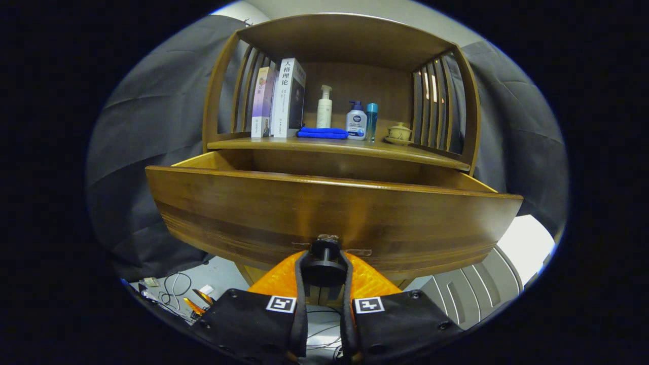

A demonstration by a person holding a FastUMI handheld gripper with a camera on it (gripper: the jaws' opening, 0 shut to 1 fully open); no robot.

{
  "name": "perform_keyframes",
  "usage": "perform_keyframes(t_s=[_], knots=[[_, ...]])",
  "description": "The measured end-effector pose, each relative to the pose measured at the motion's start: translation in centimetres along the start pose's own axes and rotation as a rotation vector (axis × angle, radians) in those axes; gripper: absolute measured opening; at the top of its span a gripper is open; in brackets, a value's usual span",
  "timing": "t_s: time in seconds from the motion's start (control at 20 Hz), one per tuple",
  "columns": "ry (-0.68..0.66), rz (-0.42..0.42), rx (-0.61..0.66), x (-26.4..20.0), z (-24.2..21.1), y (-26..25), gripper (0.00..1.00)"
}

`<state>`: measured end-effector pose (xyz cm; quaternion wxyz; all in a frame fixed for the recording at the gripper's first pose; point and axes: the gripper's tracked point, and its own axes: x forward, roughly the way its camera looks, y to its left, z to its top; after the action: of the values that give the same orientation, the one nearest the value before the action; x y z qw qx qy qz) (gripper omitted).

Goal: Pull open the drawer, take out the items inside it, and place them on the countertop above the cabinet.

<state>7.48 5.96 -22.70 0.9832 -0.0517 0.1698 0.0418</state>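
The gripper (pixel 324 268) is clamped on the dark round knob (pixel 324 252) of the wooden drawer (pixel 332 213), pulled open below the countertop (pixel 334 147); tugging further could drag it off its runners, contents hidden.

Two books (pixel 281 99) stand upright and side by side, and just beside them lies a folded blue cloth (pixel 323 133). Behind the cloth stands a white pump bottle (pixel 324 107), then a shorter pump bottle (pixel 356 121) with a slim blue bottle (pixel 372 120) close by it, and further along a small lidded cup (pixel 399 132) on a saucer near the wooden slats (pixel 435 109). Lower down, on the pale floor (pixel 215 276), cables (pixel 175 290) lie loose beside the grey cloth (pixel 147 132).
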Motion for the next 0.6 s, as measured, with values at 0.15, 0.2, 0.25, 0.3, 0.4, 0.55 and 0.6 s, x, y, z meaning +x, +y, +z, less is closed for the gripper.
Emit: perform_keyframes(t_s=[0.15,0.2,0.25,0.3,0.4,0.55,0.6], knots=[[0.0,0.01,0.004,-1.2,-0.5,0.2,0.28],[0.001,0.014,0.004,-1.5,-0.7,0.3,0.28],[-0.003,0.02,0.006,-1.8,-0.8,0.4,0.28],[-0.001,0.024,0.003,-2.2,-0.9,0.6,0.28],[-0.005,0.025,-0.012,-3.0,-1.2,0.8,0.28],[-0.002,0.036,-0.019,-4.0,-1.8,1.0,0.28],[0.0,0.038,-0.022,-4.4,-2.1,1.1,0.28]])
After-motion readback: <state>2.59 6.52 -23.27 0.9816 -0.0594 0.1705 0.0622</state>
